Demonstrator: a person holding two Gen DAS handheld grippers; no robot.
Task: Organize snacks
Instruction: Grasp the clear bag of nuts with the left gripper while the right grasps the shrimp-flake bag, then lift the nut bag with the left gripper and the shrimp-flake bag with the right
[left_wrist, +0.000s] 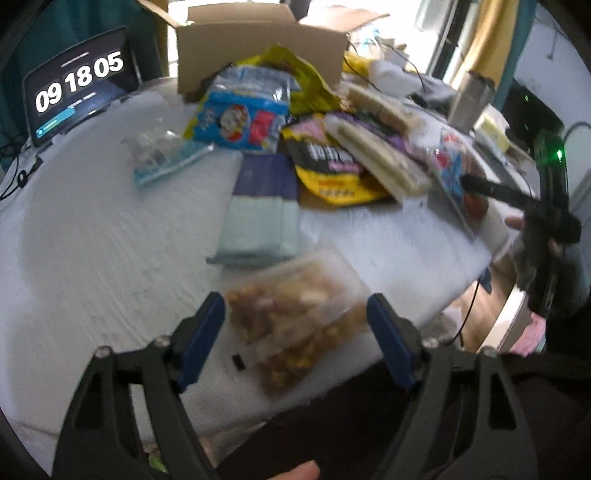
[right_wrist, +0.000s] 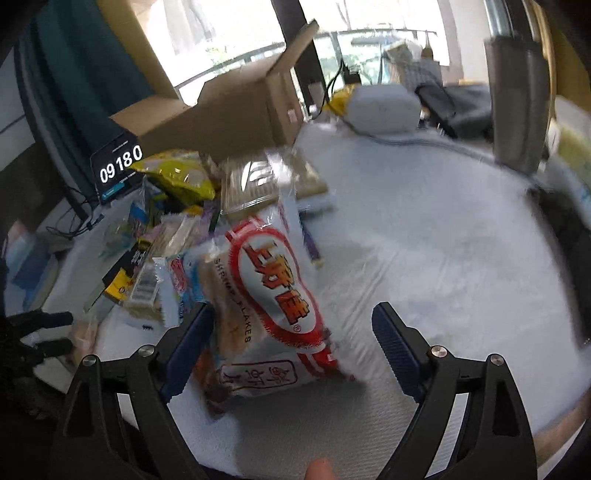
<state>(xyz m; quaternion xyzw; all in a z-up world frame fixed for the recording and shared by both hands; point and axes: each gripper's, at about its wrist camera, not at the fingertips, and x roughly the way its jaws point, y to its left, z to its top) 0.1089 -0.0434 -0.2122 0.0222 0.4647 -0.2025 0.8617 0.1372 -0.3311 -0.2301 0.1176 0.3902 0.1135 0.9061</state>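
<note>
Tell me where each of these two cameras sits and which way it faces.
Left wrist: on the left tool, looking across the table at a clear nut bag and cardboard box; a fingertip shows below.
Right wrist: on the right tool, facing a shrimp flakes bag; fingertip below.
Shared: box, timer screen, snack pile.

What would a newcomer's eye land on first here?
Probably the red-and-white shrimp flakes bag, lying between the open fingers of the right tool. Next, the clear tub of nuts at the table's near edge, framed by the open left tool. Behind them, a snack heap in front of an open cardboard box.
</note>
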